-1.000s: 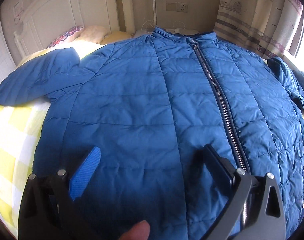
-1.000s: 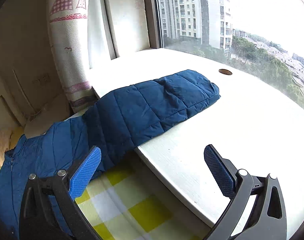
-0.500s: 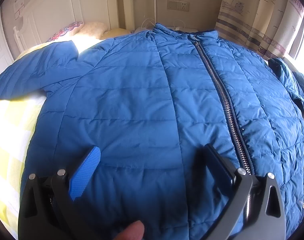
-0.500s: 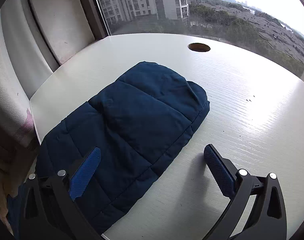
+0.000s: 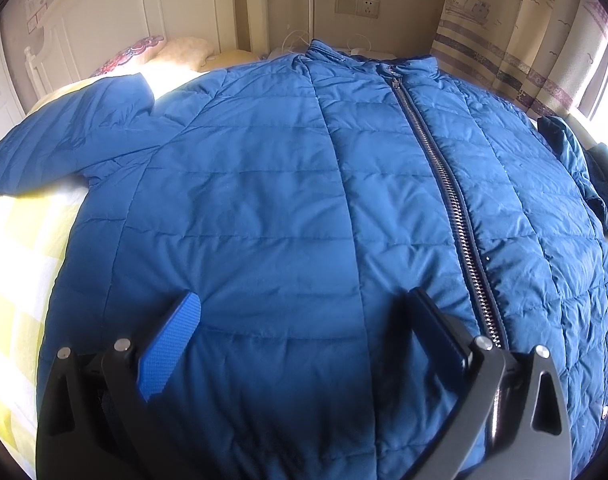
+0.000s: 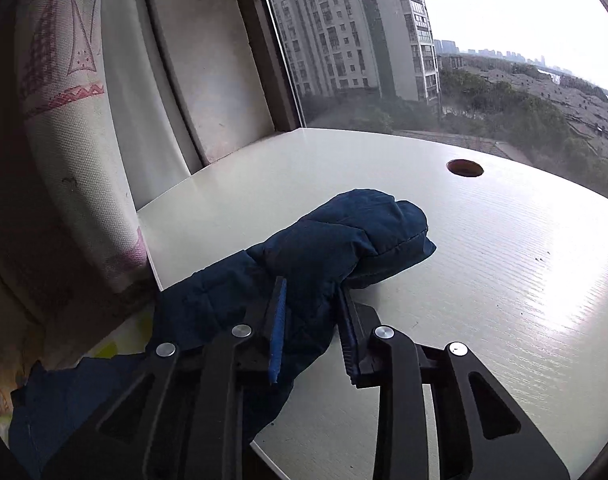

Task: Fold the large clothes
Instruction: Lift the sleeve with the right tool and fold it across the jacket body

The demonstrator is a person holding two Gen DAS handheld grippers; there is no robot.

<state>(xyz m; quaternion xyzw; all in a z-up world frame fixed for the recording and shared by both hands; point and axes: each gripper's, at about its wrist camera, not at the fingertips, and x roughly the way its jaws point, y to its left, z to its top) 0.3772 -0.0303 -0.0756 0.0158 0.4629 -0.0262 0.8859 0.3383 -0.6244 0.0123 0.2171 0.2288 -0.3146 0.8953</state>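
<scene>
A blue quilted jacket [image 5: 288, 208] lies front up on the bed, zipped, collar at the far end. Its left sleeve [image 5: 64, 148] stretches out over the yellow checked sheet. My left gripper [image 5: 304, 320] hovers open above the jacket's lower front, nothing between its fingers. The jacket's other sleeve [image 6: 343, 240] lies across the white window ledge [image 6: 483, 280]. My right gripper [image 6: 311, 316] is closing its jaws on that sleeve, and the pads pinch the bunched fabric near the ledge's edge.
A patterned curtain [image 6: 76, 140] hangs left of the ledge, which has a round hole [image 6: 465, 168] near the window glass. A white headboard [image 5: 104, 32] and pillows [image 5: 172, 50] stand past the jacket. The yellow checked sheet [image 5: 20, 264] shows at the left.
The right gripper moved in over the sleeve on the ledge and its jaws went from wide open to pinching the sleeve fabric. The left gripper stayed over the jacket; a fingertip at the bottom edge is gone.
</scene>
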